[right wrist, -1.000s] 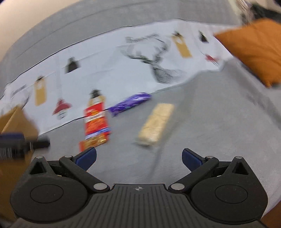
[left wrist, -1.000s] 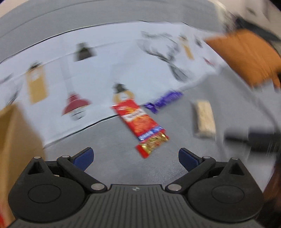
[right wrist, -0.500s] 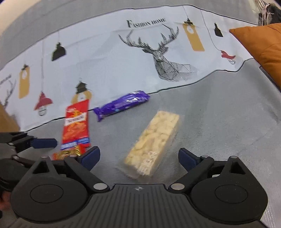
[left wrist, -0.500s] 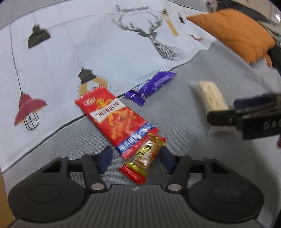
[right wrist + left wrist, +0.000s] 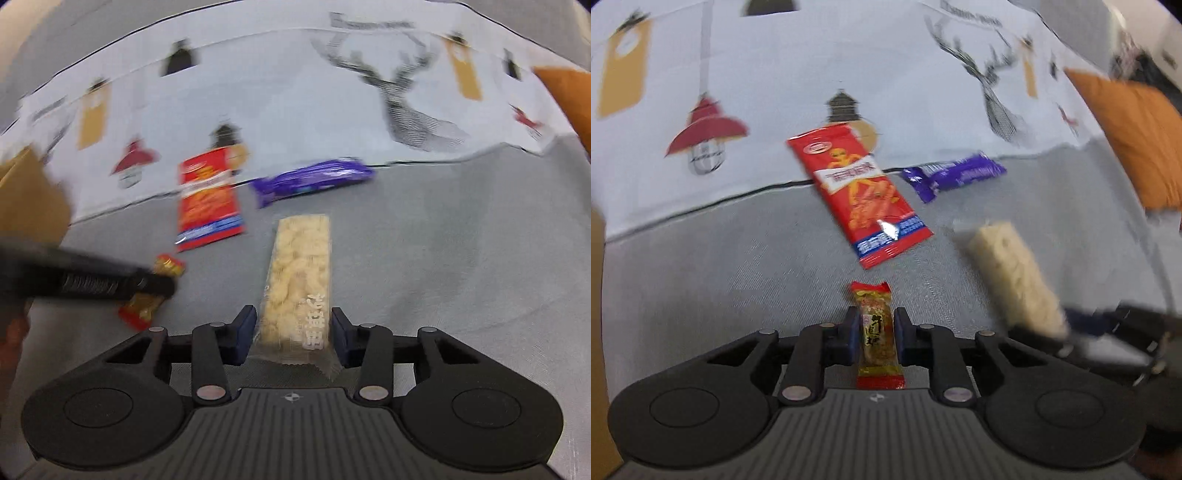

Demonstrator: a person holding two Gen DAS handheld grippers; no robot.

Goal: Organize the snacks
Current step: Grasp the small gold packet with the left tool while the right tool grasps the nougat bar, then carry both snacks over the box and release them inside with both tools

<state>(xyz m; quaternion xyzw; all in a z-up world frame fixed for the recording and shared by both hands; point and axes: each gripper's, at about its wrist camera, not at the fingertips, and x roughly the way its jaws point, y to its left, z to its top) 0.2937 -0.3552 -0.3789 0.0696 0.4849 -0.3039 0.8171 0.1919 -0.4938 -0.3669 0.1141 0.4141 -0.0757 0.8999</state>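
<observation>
Left wrist view: the left gripper is clamped on a small red-and-gold candy, both blue pads pressed against its sides, at lower centre of the frame. Above it, mid-frame, a red packet lies flat across the edge of a printed cloth and the grey surface. A purple bar lies just right of the packet. A pale rice bar shows at right, blurred, its lower end meeting the right gripper. An orange cushion sits at the right edge.

Right wrist view: the right gripper is closed narrow on the rice bar, fingers against both long sides at lower centre. The left gripper enters from the left edge, holding the candy. The red packet and purple bar lie above, mid-frame. A cardboard box is at the left edge.
</observation>
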